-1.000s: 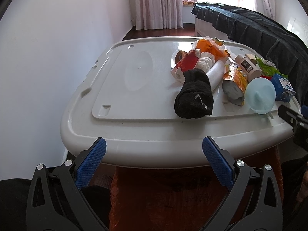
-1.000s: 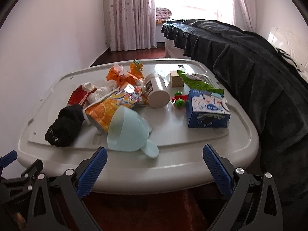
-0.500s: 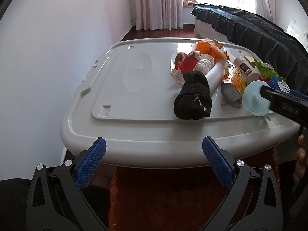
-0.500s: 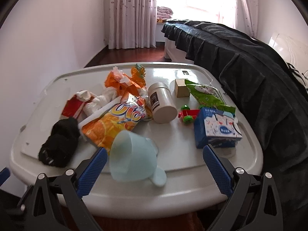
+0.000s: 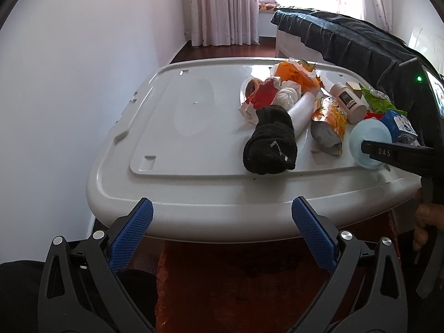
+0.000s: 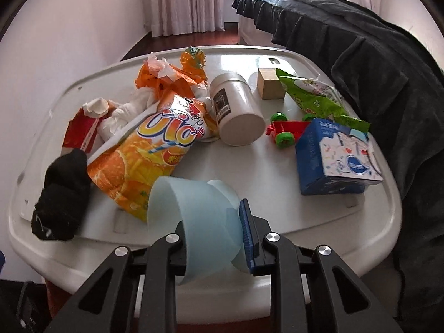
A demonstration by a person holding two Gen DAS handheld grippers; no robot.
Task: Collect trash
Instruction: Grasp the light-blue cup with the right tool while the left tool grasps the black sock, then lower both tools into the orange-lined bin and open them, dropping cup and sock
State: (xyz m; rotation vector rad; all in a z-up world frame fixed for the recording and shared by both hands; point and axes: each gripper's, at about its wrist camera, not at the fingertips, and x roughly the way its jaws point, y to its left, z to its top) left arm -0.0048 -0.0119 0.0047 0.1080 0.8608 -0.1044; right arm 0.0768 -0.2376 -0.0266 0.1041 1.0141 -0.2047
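My right gripper (image 6: 215,236) is shut on a pale blue plastic cup (image 6: 194,213) lying on its side at the near edge of the white lid (image 6: 319,208). The cup also shows in the left wrist view (image 5: 369,138), with the right gripper (image 5: 394,152) across it. Trash lies behind it: an orange snack bag (image 6: 155,149), a torn orange wrapper (image 6: 169,77), a red carton (image 6: 80,133), crumpled tissue (image 6: 122,113), a green wrapper (image 6: 313,97). My left gripper (image 5: 219,236) is open and empty, in front of the lid's near edge (image 5: 222,211).
A black sock (image 6: 61,194), a white jar (image 6: 236,111), a wooden block (image 6: 269,83), a red toy car (image 6: 288,130) and a blue box (image 6: 335,158) also lie on the lid. A dark-covered bed (image 6: 374,55) runs along the right. A wall (image 5: 69,83) is at the left.
My right gripper moved forward to the blue cup and closed on it. My left gripper stayed open in about the same place.
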